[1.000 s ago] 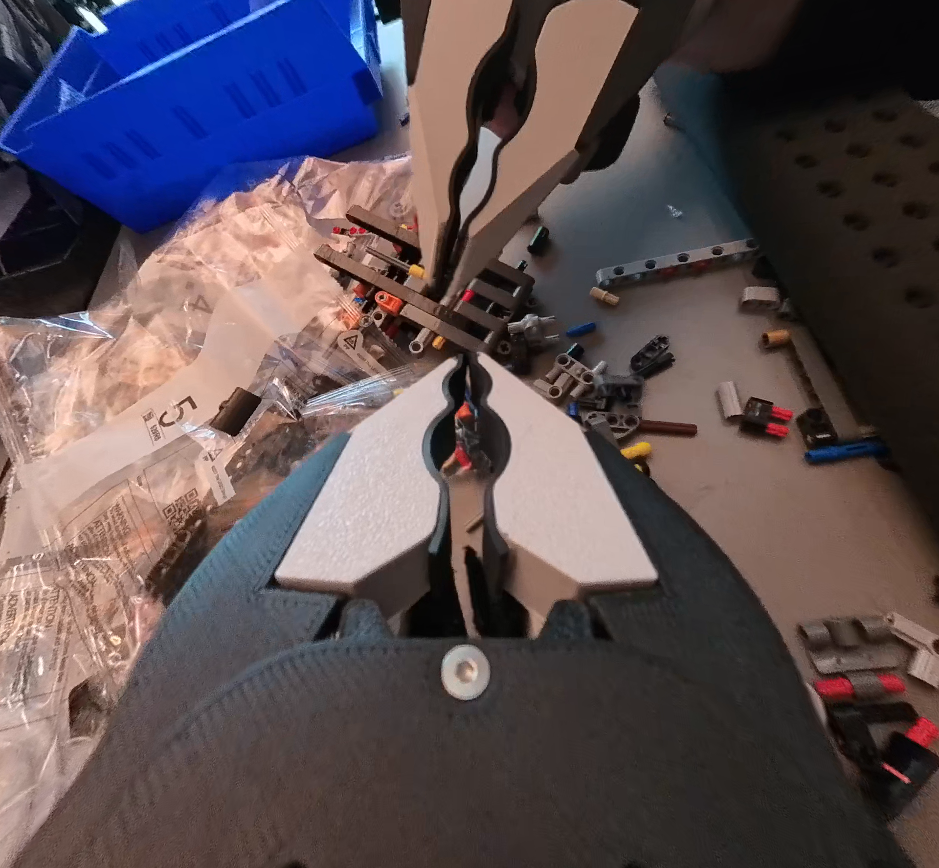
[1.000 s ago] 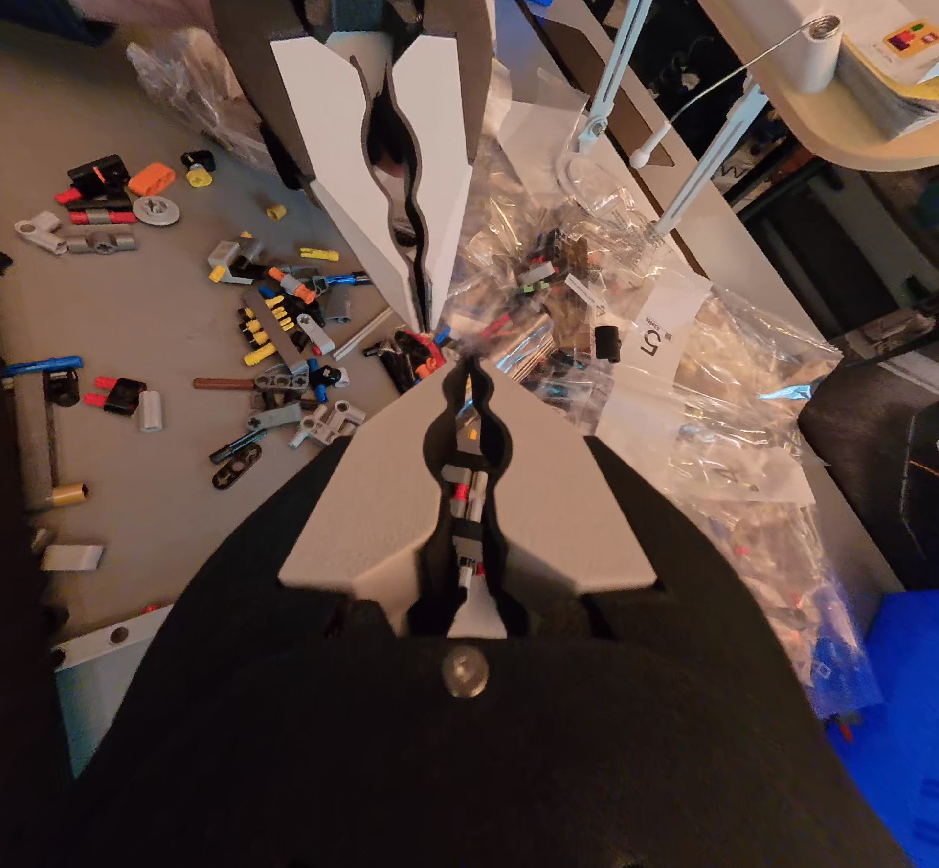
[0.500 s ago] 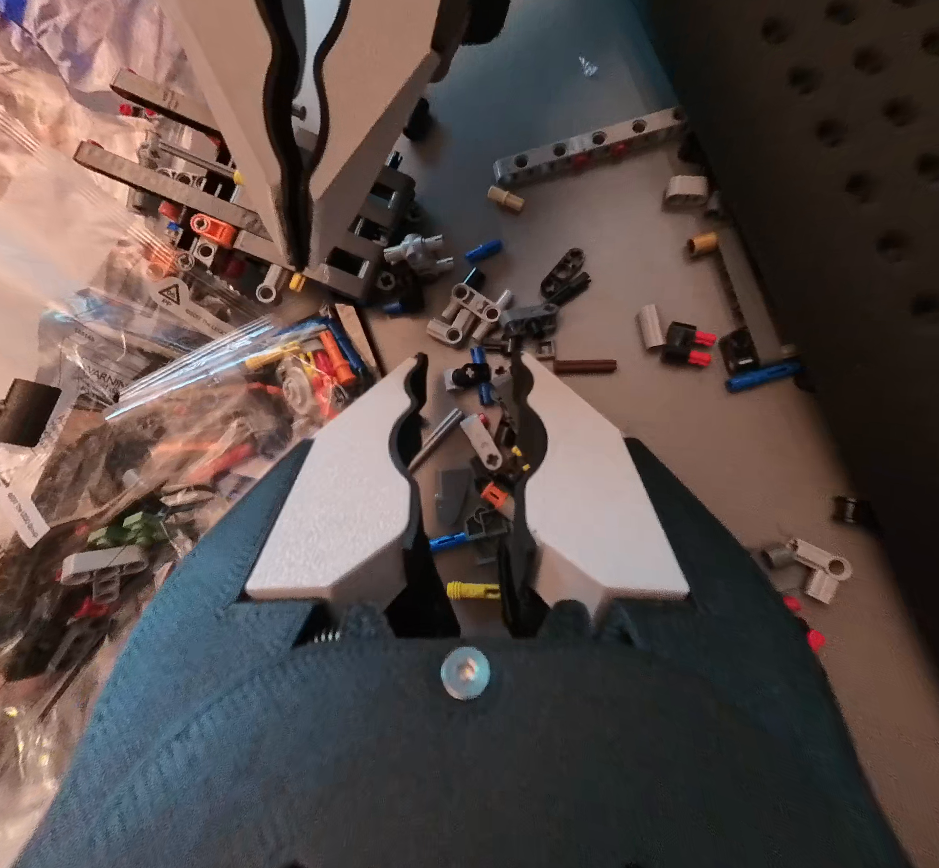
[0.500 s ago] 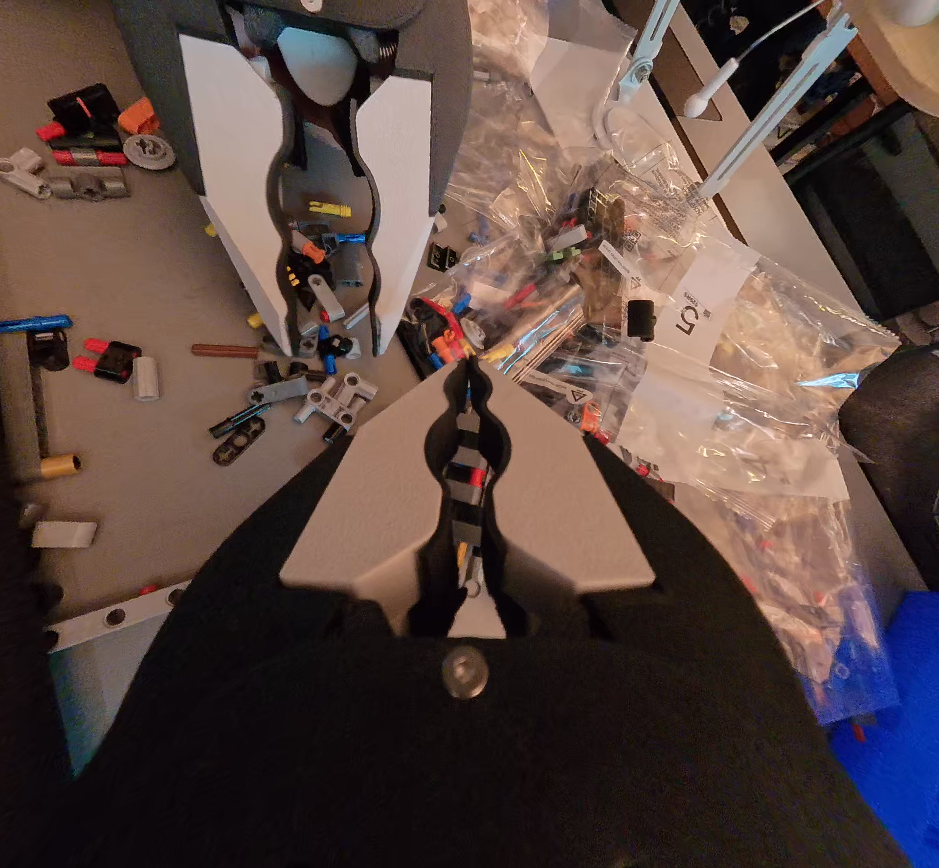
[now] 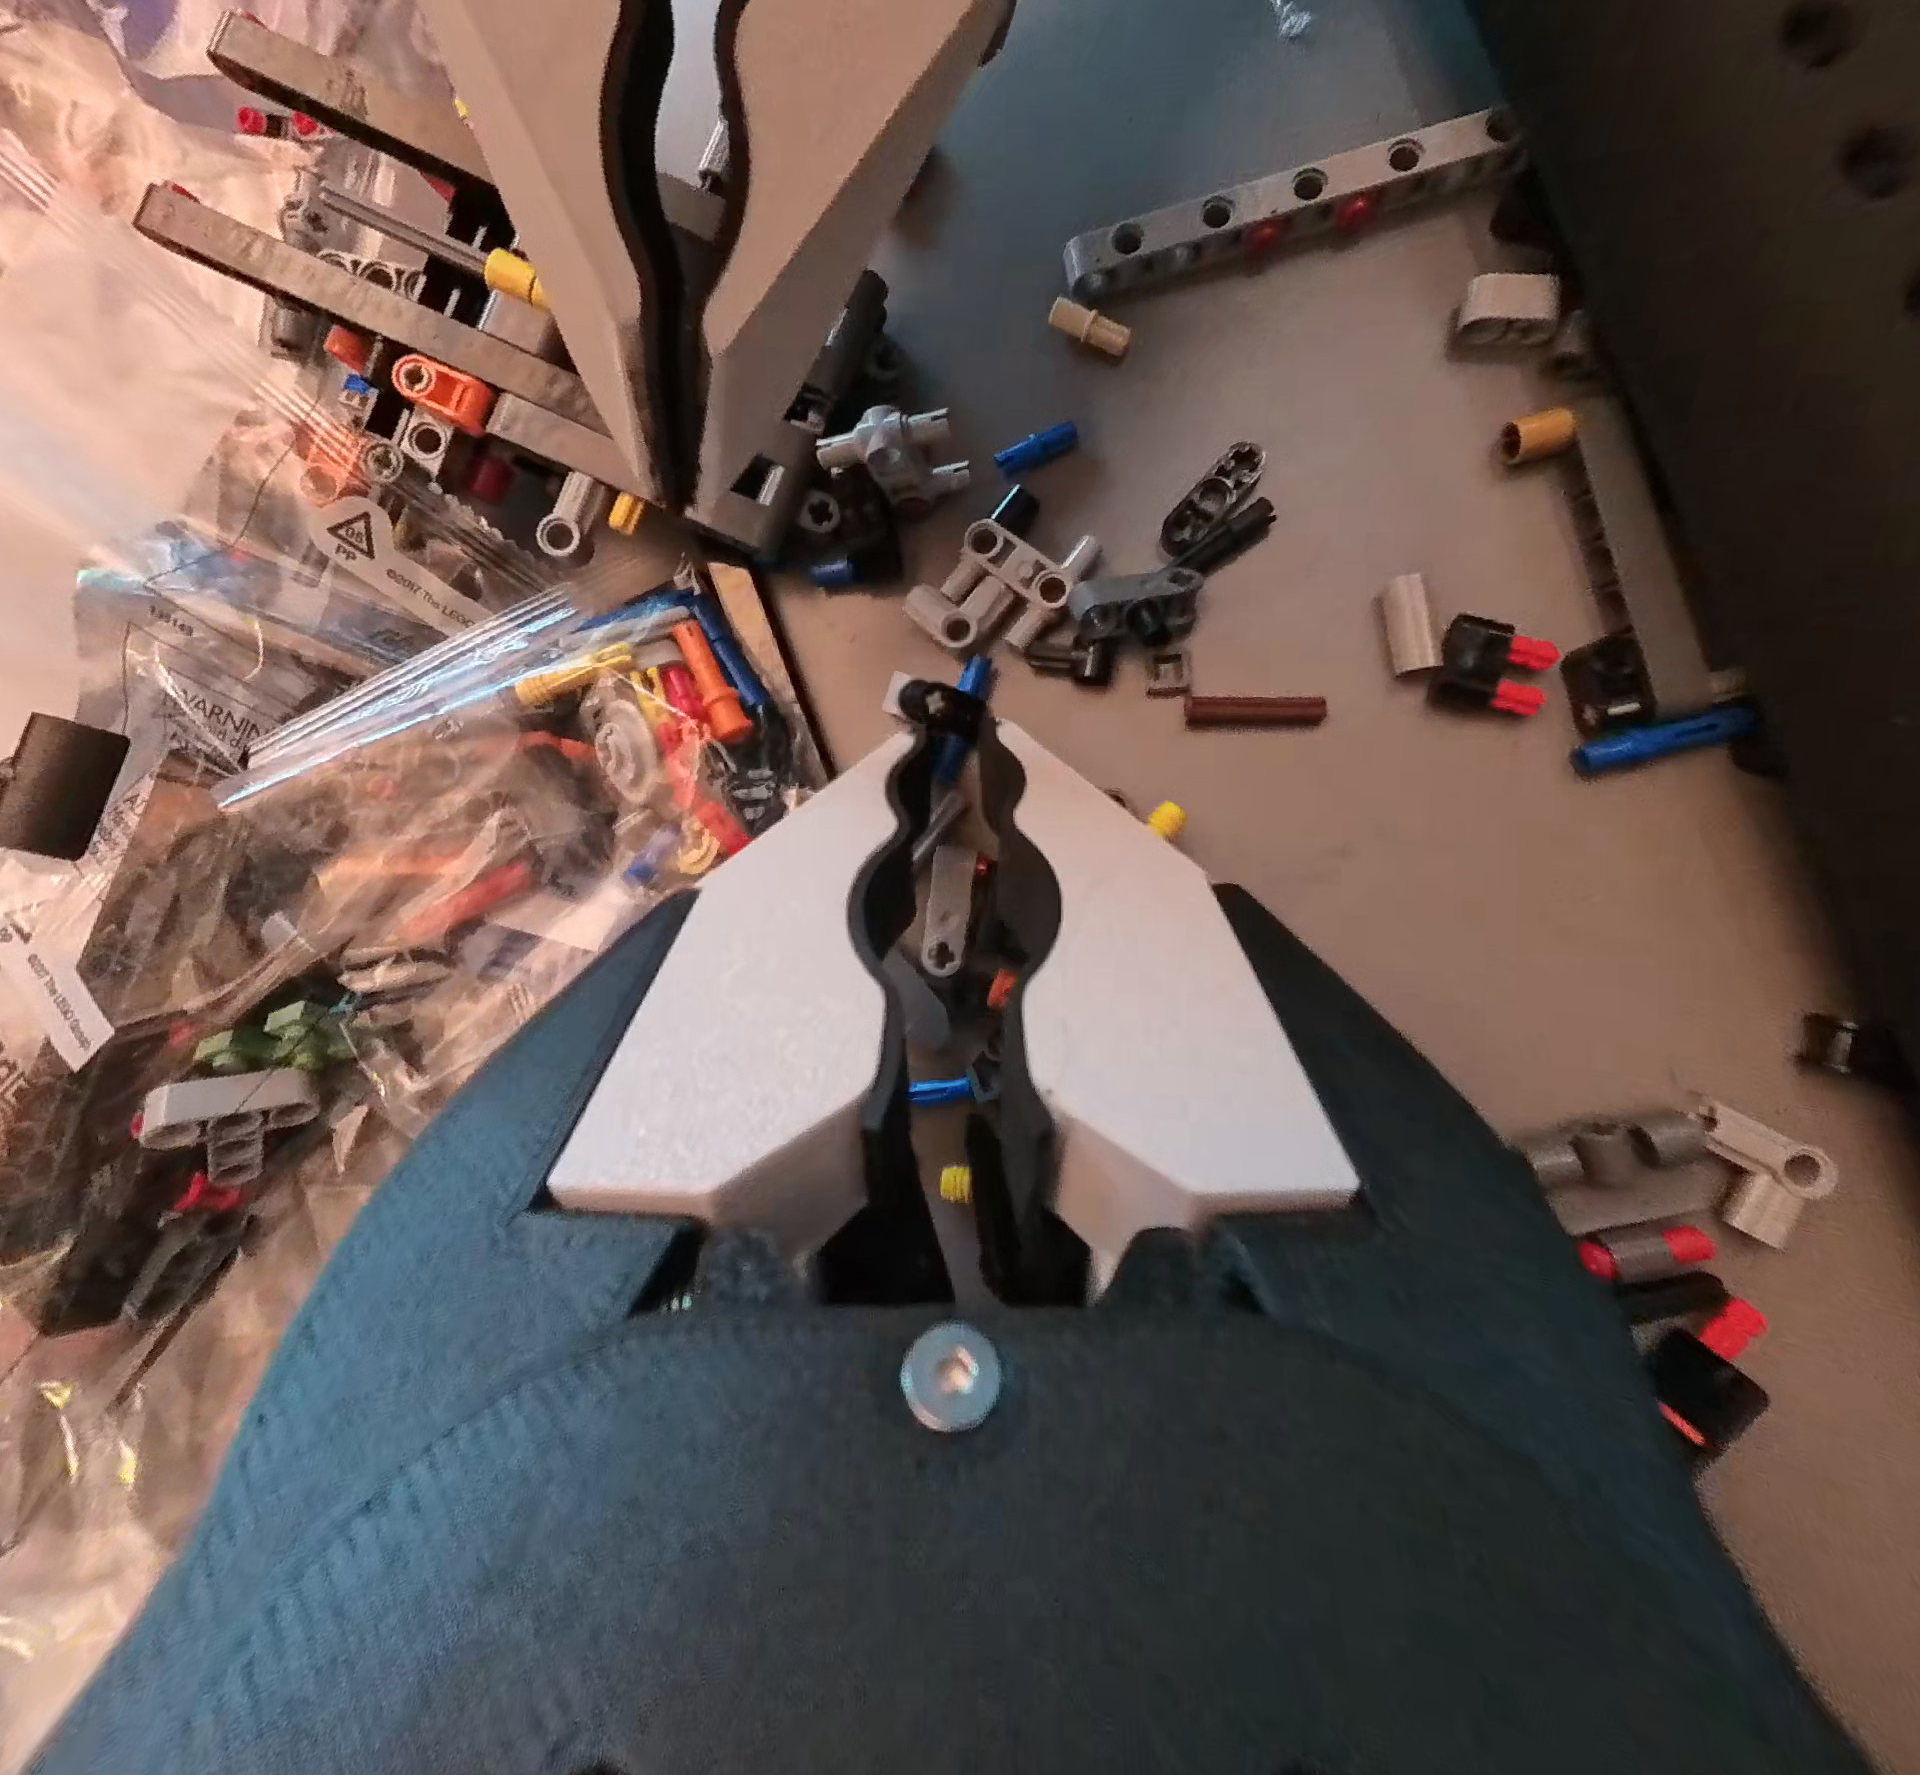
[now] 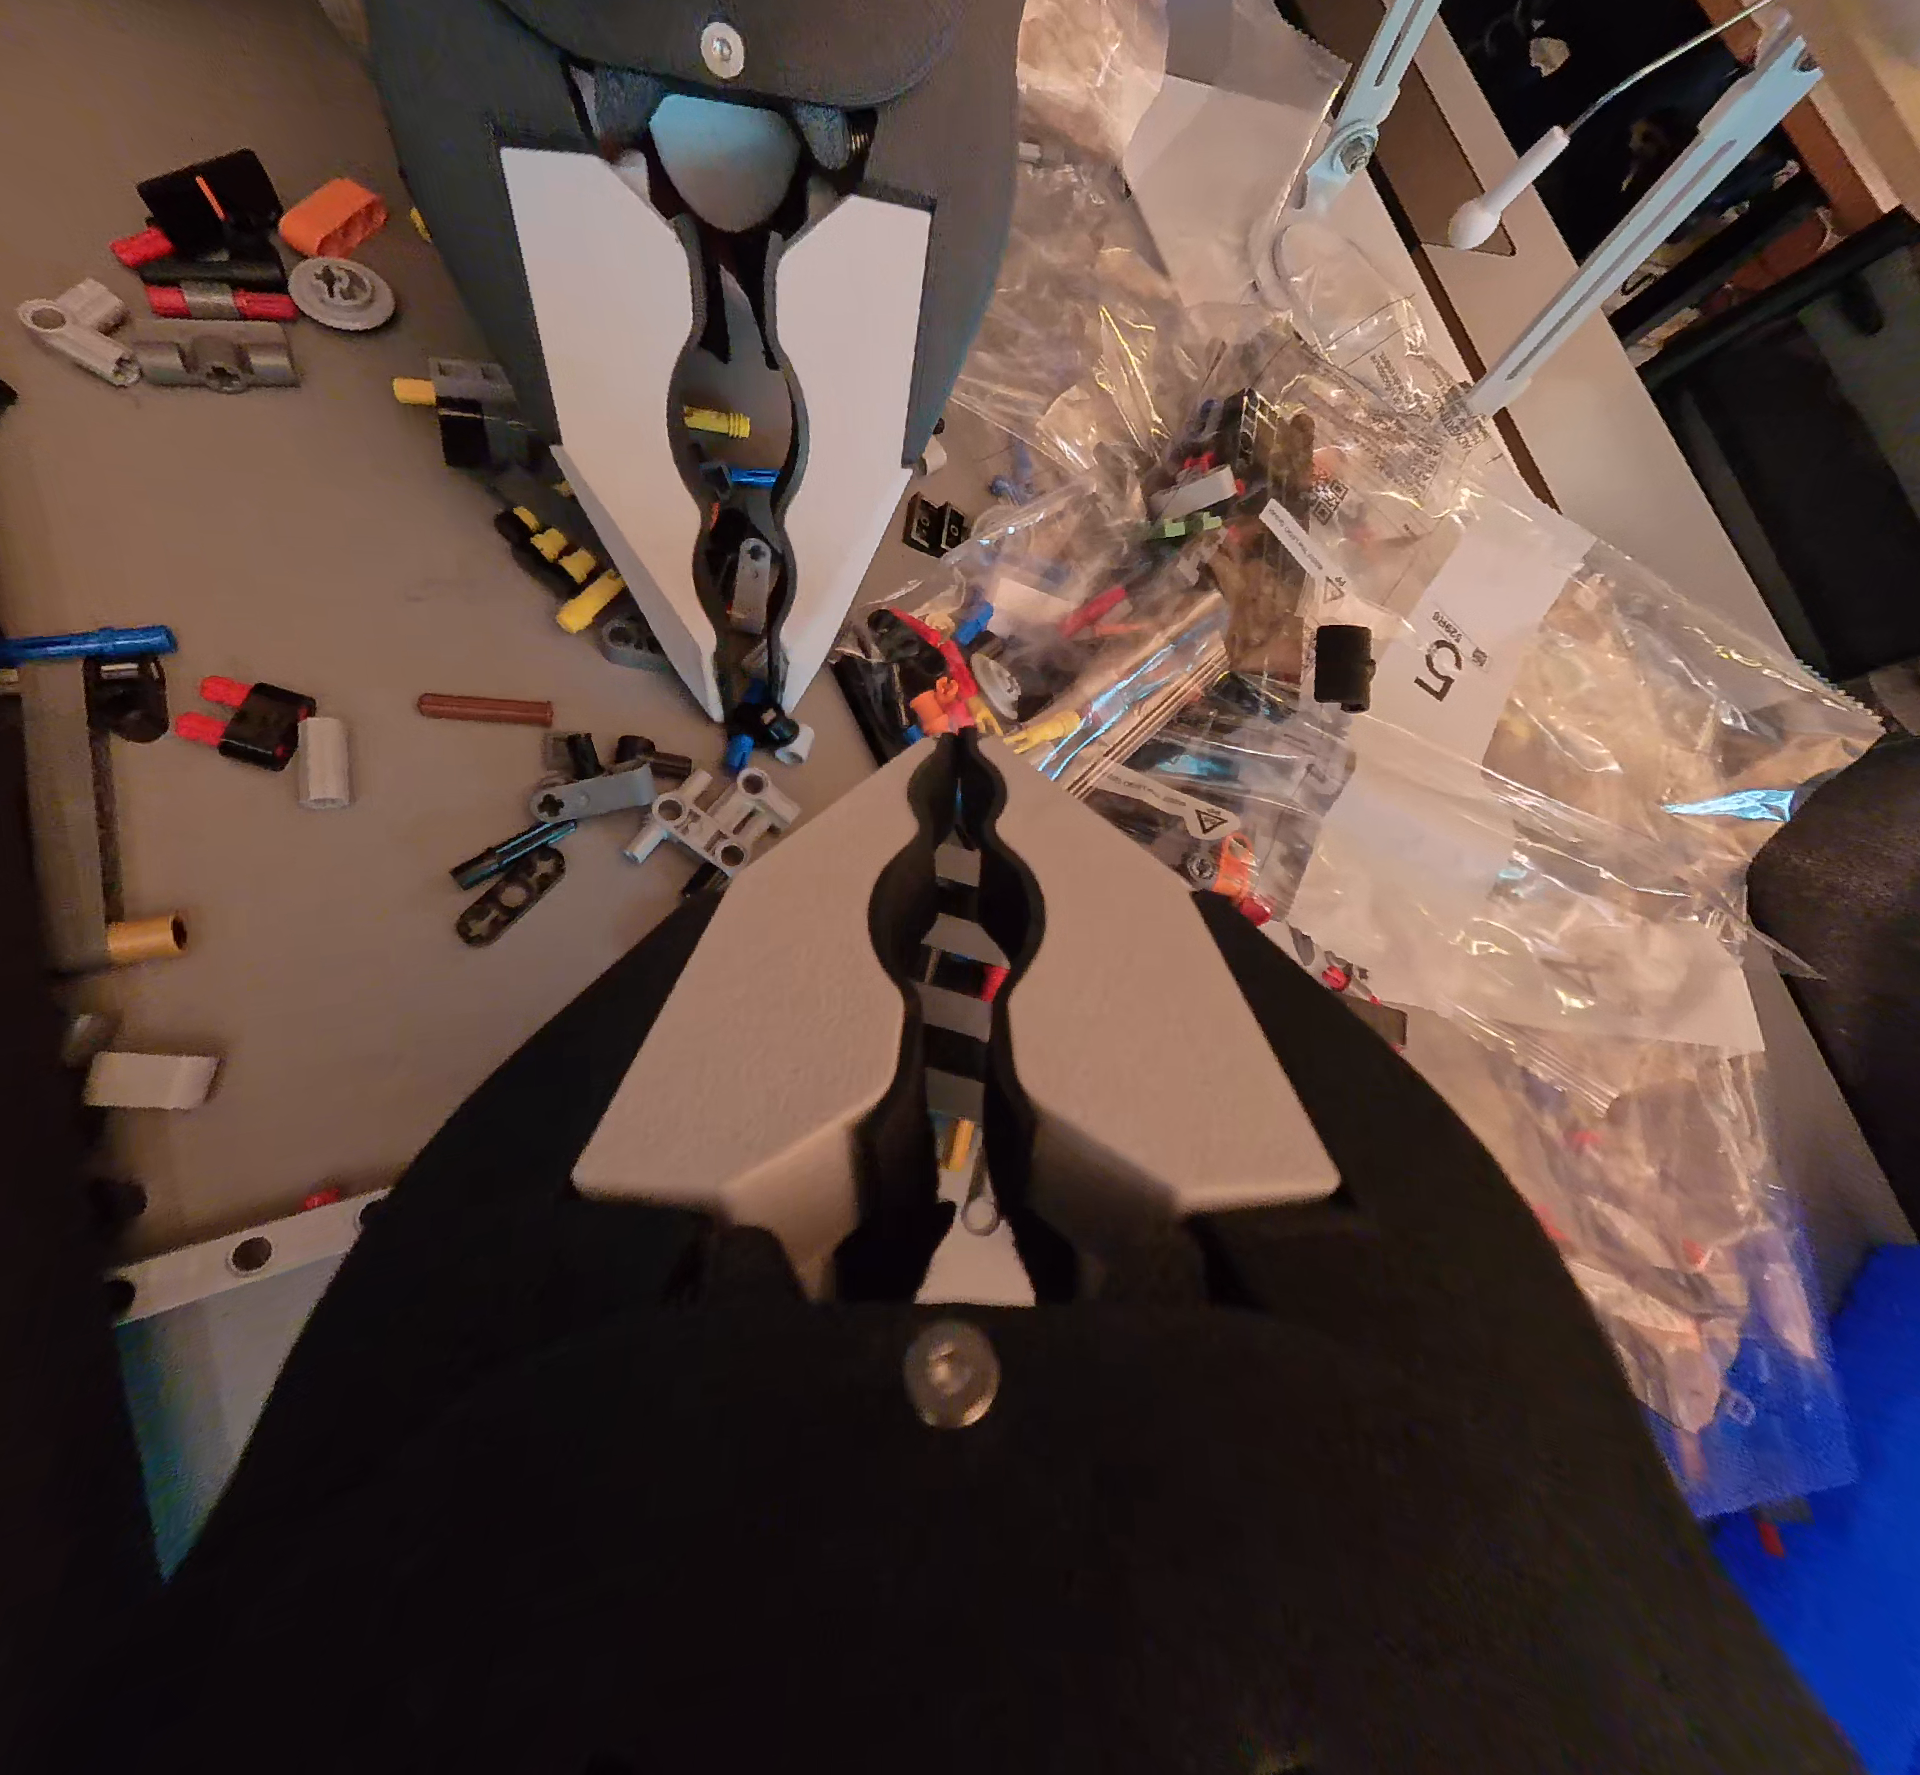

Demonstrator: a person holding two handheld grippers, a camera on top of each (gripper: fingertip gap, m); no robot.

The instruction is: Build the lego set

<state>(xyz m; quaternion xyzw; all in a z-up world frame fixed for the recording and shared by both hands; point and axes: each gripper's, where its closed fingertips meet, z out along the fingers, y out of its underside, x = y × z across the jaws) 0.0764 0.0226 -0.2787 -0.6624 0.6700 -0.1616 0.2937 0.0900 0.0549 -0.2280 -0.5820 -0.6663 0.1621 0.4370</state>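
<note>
Grey table [image 5: 1351, 894] strewn with loose pins; clear bags [image 6: 1403, 842] of sorted parts alongside. Right gripper [image 6: 954, 749] clamped on the dark frame assembly [image 5: 343, 260]. Left gripper [image 5: 951, 738] pinched on a small black-and-blue connector [image 5: 940, 707]. Likely a pick-up step; next, carrying it to the frame, aligned to a hole

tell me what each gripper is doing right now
left gripper: closed on a small blue-and-black piece
right gripper: closed on the grey frame assembly
</note>
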